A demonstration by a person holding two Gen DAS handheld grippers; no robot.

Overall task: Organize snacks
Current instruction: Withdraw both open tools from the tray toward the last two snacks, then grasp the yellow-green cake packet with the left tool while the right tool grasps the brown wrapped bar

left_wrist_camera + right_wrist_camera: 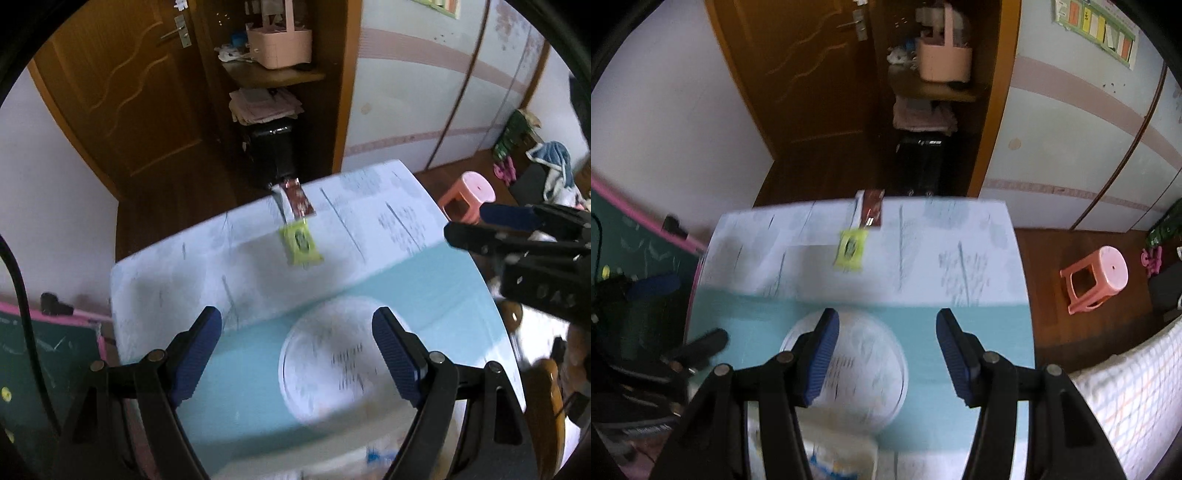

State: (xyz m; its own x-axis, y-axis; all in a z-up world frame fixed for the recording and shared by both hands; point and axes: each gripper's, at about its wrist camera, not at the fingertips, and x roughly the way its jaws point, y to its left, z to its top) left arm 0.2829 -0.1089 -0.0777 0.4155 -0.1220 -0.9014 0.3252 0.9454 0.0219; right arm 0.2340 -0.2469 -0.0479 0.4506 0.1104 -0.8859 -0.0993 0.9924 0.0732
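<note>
on the far side of the bench (424, 273) a green snack (301, 243) and a red snack (299, 201) lie untouched, so the sorting looks barely begun, and both the left tool (297, 350) and the right tool (886, 360) hang wide apart, holding nothing.

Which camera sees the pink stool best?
The right wrist view: the whole pink stool shows, seat and legs. In the left wrist view the stool is partly hidden behind the right gripper.
</note>
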